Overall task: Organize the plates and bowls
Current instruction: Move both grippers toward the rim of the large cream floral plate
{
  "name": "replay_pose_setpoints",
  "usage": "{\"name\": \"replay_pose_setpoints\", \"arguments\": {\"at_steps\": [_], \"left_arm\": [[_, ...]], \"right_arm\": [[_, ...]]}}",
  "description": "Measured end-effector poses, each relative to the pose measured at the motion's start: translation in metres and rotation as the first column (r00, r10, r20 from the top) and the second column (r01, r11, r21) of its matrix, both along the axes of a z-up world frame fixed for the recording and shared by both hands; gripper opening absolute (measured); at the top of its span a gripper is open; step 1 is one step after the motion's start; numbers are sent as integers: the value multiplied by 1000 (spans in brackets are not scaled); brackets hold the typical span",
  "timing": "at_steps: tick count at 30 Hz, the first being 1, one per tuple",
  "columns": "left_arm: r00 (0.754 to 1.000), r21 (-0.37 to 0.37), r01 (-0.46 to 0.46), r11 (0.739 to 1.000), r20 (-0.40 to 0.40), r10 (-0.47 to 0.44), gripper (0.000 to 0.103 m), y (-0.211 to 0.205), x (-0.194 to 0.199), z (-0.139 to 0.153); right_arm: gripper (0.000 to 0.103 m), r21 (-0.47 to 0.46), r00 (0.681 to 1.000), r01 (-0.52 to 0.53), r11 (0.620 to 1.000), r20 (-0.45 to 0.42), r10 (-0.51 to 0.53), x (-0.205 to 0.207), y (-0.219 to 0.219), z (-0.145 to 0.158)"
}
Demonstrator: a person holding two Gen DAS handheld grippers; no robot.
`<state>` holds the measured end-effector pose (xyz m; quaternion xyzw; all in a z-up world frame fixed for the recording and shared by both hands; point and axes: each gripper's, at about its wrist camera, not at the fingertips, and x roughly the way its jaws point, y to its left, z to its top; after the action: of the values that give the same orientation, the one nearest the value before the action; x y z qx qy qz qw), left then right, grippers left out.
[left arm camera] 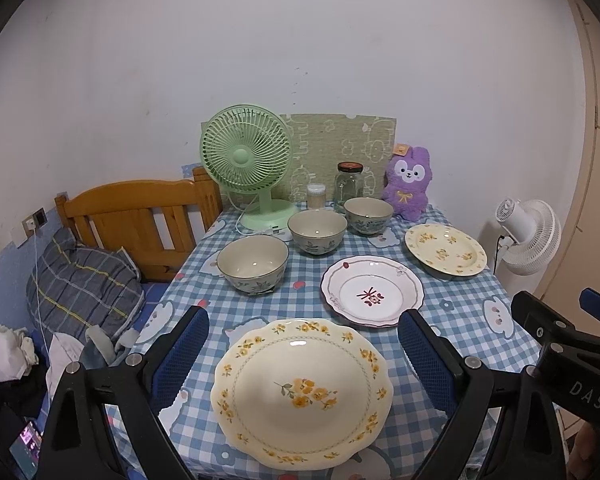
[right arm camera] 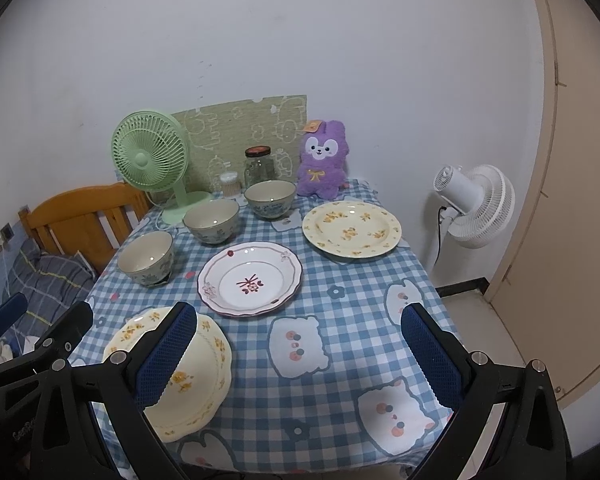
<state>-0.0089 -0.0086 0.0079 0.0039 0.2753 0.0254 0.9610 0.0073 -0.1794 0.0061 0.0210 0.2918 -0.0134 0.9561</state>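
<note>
Three plates and three bowls sit on a blue checked tablecloth (right arm camera: 340, 340). Nearest is a large cream plate with yellow flowers (left arm camera: 300, 392) (right arm camera: 204, 368). Behind it lies a white plate with a red motif (left arm camera: 372, 292) (right arm camera: 250, 278), and at the far right a second cream flowered plate (left arm camera: 446, 250) (right arm camera: 352, 230). The bowls run diagonally: near left (left arm camera: 253, 264) (right arm camera: 147, 258), middle (left arm camera: 317, 232) (right arm camera: 212, 220), far (left arm camera: 368, 214) (right arm camera: 270, 199). My left gripper (left arm camera: 302, 354) hangs open above the near plate. My right gripper (right arm camera: 300, 344) stands open over bare cloth, right of that plate.
A green desk fan (left arm camera: 246, 160), a glass jar (left arm camera: 349, 186), a cotton swab pot (left arm camera: 316, 196) and a purple plush (left arm camera: 408, 182) line the back of the table. A wooden bed frame (left arm camera: 136, 220) is on the left, a white floor fan (right arm camera: 474, 204) on the right.
</note>
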Motion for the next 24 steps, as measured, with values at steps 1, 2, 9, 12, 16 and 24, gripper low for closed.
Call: {"name": "replay_pose_setpoints", "arguments": {"at_steps": [1,2,9,12,16,24], "left_arm": [[1000,-2,1,1000,0,-1,96,0,0,0],[1000,-2,1,1000,0,-1,96,0,0,0],[1000,-7,-16,1000,-11,16,96,3,6,-3],[1000,-5,-22,1000,-12,22,96,5,7,-3],[1000,-1,-22,1000,-17,22,96,8,11,-3],[999,-4,-14,1000,-49,13,92,25,30,-8]], "right_arm": [[103,-3,1000,-1,1000,1,1,0,1,0],[103,-3,1000,-2,1000,1,2,0,1,0],[103,-6,999,-33,999,-6,33,4,6,-1],[102,3,999,-32,999,-18,32,9,7,-1],[98,12,999,-29,1000,-42,30,17,13,-1],[95,20,997,-29,999,-77,31,37,34,-7]]}}
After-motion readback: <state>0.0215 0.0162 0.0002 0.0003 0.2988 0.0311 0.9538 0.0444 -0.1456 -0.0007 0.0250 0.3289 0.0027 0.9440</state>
